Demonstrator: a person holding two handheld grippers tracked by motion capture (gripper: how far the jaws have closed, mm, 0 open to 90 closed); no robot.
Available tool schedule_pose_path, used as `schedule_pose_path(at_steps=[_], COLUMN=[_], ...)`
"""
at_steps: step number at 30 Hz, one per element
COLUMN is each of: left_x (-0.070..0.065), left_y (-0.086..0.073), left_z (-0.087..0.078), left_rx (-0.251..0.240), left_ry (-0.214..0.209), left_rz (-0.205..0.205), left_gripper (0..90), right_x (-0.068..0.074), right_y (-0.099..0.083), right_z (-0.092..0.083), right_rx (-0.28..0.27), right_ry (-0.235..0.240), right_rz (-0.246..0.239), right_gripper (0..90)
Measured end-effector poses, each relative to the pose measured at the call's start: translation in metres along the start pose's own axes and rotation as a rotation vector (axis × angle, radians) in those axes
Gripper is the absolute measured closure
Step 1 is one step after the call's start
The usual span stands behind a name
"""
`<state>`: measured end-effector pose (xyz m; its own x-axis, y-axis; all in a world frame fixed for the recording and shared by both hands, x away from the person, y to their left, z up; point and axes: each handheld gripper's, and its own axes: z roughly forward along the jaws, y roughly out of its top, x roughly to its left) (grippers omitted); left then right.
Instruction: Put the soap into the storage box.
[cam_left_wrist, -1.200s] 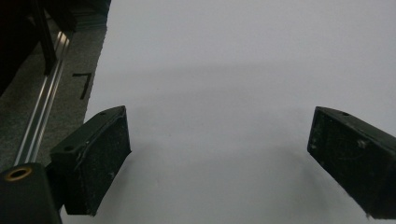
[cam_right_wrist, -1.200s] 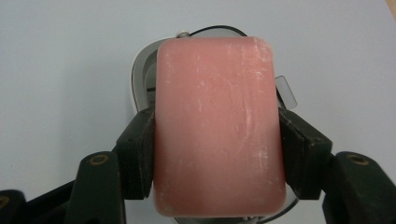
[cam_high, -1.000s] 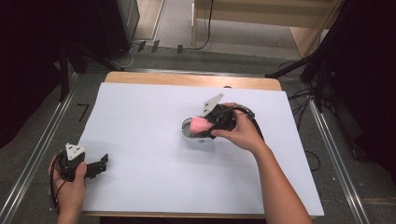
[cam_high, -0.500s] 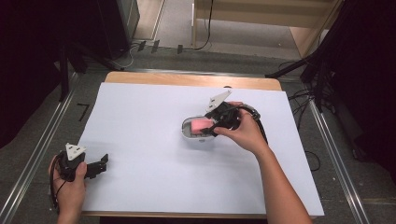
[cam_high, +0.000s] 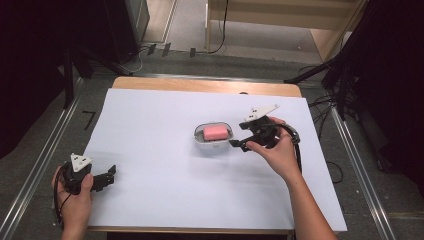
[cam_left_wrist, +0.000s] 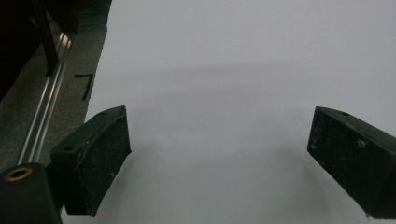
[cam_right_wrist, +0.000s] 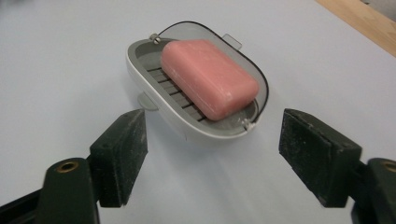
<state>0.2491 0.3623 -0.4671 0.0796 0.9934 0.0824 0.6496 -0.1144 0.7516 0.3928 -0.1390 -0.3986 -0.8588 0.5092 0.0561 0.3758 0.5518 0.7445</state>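
My right gripper (cam_right_wrist: 212, 156) has just been opening its jaws, and nothing sits between them now. Just beyond them the soap dish (cam_right_wrist: 154, 93) rests on the white sheet (cam_right_wrist: 70, 56) with the pink soap (cam_right_wrist: 208, 77) lying in it. My left gripper (cam_left_wrist: 219, 154) gapes wide and empty at the sheet's near left corner.

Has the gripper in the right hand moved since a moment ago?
Yes. The right gripper has backed away rightward, toward the table's right edge, off the white soap dish holding the pink soap bar; its jaws have just been opening, empty.
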Motion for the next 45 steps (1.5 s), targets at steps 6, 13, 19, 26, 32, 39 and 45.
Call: schedule_pose_path(at_steps=[6, 13, 19, 26, 32, 39, 45], left_x=[0.0, 0.0, 0.0, 0.001, 0.001, 0.001, 0.001], left_y=[0.0, 0.0, 0.0, 0.0, 0.0, 0.0, 0.0], left_z=[0.0, 0.0, -0.001, 0.0, -0.001, -0.001, -0.001], left_rx=[-0.003, -0.003, -0.004, -0.005, -0.007, -0.006, -0.009], left_ry=[0.0, 0.001, 0.0, -0.004, -0.004, -0.003, 0.0], left_rz=[0.002, 0.001, 0.002, -0.007, -0.008, -0.005, -0.005], left_gripper=[6.2, 6.2, 6.2, 6.2, 6.2, 6.2, 6.2], right_x=[0.003, 0.005, 0.007, 0.01, 0.014, 0.019, 0.02], right_y=[-0.017, -0.04, -0.055, -0.069, -0.083, -0.102, -0.119], right_z=[-0.011, -0.017, -0.024, -0.032, -0.035, -0.041, -0.045], right_rx=[-0.019, -0.032, -0.057, -0.078, -0.063, -0.101, -0.106], right_ry=[-0.04, -0.067, -0.098, -0.1, -0.141, -0.199, -0.244], right_rz=[0.043, 0.1, 0.127, 0.166, 0.18, 0.209, 0.225], right_gripper=[19.2, 22.9, 22.7, 32.5, 36.0, 40.7, 40.2])
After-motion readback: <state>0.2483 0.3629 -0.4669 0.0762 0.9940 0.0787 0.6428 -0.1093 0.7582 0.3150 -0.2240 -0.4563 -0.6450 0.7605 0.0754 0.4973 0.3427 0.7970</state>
